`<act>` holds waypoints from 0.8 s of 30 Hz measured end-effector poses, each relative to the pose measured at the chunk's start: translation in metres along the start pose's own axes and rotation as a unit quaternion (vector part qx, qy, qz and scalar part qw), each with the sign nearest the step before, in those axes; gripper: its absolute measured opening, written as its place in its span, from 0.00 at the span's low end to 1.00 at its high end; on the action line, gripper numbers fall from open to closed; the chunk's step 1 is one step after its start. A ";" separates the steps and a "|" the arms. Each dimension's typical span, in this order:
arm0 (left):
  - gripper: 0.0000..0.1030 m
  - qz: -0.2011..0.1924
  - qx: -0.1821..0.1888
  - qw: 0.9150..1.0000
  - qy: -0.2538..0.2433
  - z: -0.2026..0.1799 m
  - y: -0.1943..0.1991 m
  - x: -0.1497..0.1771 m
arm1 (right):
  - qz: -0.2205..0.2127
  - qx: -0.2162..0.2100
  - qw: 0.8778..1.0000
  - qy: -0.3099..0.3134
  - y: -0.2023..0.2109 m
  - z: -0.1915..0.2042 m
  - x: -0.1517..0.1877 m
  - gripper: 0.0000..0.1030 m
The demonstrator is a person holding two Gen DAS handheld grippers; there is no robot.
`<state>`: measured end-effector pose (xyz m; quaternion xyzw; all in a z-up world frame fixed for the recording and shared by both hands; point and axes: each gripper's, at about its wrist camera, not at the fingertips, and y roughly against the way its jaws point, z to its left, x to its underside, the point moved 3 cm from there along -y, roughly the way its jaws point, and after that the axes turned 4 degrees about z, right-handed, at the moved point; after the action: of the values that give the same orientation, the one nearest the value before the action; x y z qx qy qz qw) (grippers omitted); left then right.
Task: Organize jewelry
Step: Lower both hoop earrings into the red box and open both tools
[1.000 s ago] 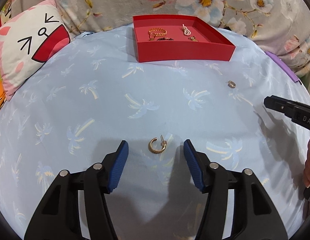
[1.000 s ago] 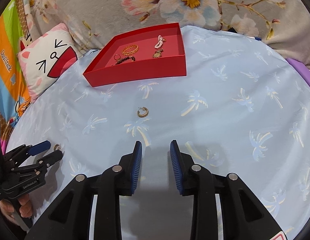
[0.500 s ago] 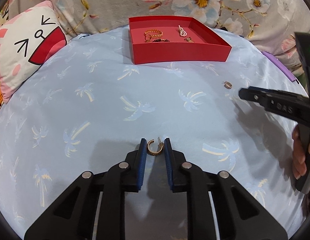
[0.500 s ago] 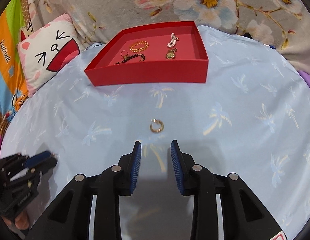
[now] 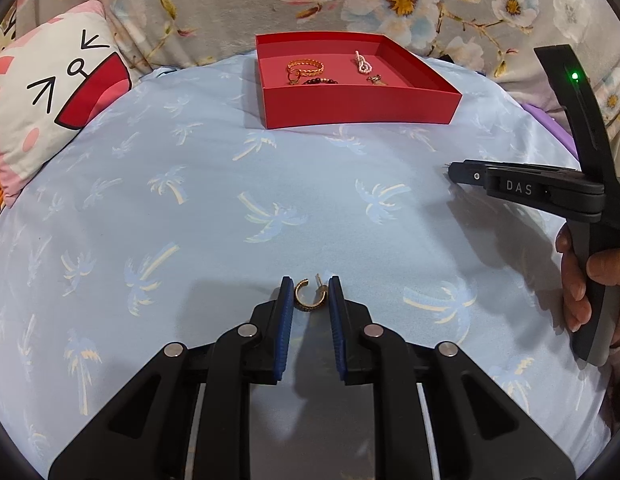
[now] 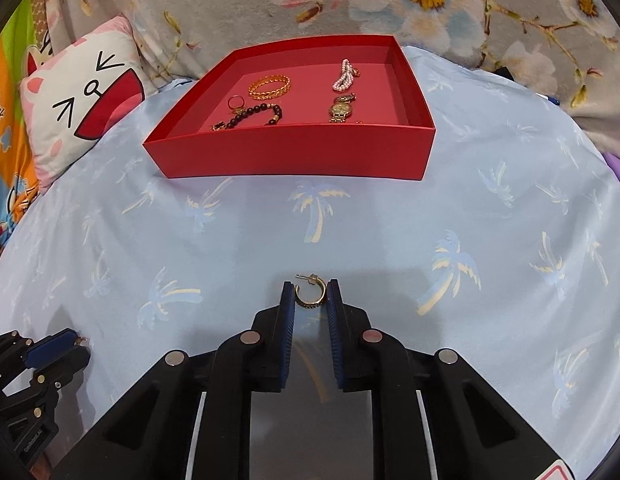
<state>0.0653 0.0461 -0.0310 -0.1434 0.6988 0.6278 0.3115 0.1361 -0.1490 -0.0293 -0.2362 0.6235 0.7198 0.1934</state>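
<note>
Palm-print bedsheet (image 6: 389, 216) underfoot, both grippers worked: the left gripper (image 5: 308, 294) pinched one hoop earring (image 5: 308, 298), the right gripper (image 6: 310, 294) pinched its twin (image 6: 310, 294), each well short of the red tray (image 6: 294, 152), seemingly their destination.

Palm-print bedsheet (image 5: 214, 208); red tray (image 5: 361, 106)

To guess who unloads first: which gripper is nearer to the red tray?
Right. The right gripper, shut on a hoop, is just before the tray. The left gripper, shut on its own hoop, is farther back and leftward.
</note>
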 end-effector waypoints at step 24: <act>0.16 -0.040 0.047 0.998 0.014 0.006 0.033 -0.010 | -0.038 -0.026 0.999 -0.028 0.058 -0.020 0.027 0.14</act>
<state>0.0548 0.0554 0.0005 -0.1654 0.7256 0.5791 0.3328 0.0827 -0.1777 -0.0006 -0.2443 0.5893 0.7343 0.2322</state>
